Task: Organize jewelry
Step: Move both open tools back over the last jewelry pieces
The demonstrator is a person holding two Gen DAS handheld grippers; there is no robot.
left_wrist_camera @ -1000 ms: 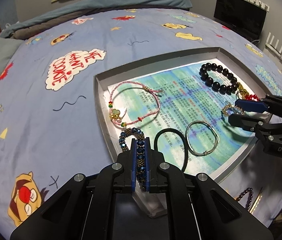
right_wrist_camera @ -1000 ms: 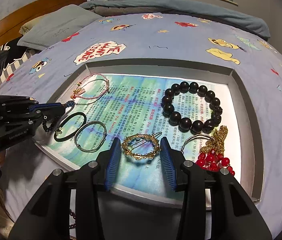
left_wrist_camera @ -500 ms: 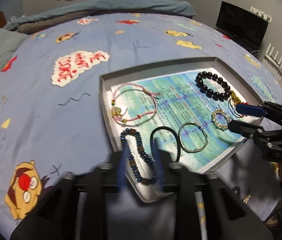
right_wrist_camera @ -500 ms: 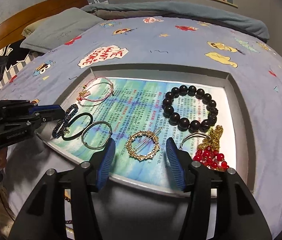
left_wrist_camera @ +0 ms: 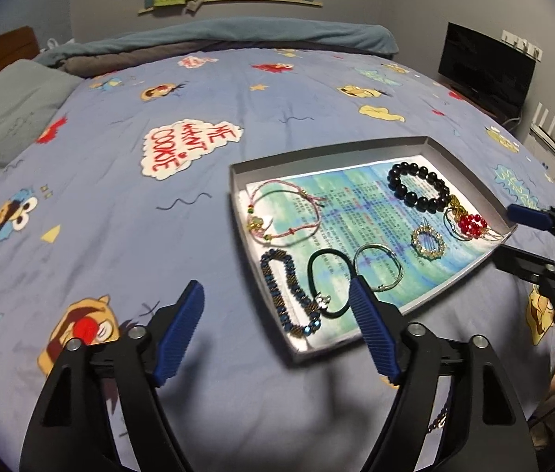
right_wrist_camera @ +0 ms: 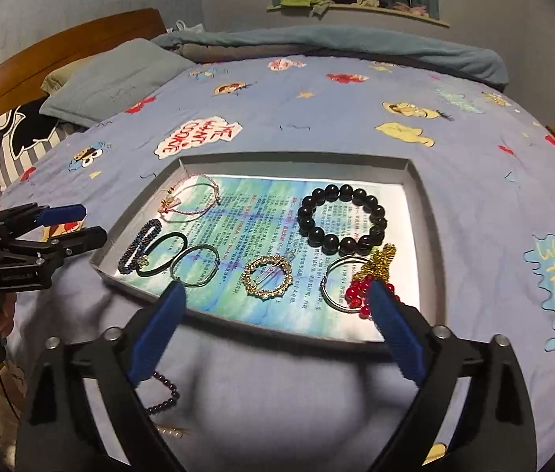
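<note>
- Both claws have just let go: the left gripper is spreading its jaws with nothing between them, and the blue beaded bracelet it pinched a second ago now lies loose at the tray's near left corner.
- The right gripper is likewise opening, empty; the gold ring clip rests free by the tray's near edge.
- Compared with a second ago, both grippers have backed away and up (more bedspread shows).
- Judging by this, two placements are done; a dark bead string off the tray looks like next work.
</note>
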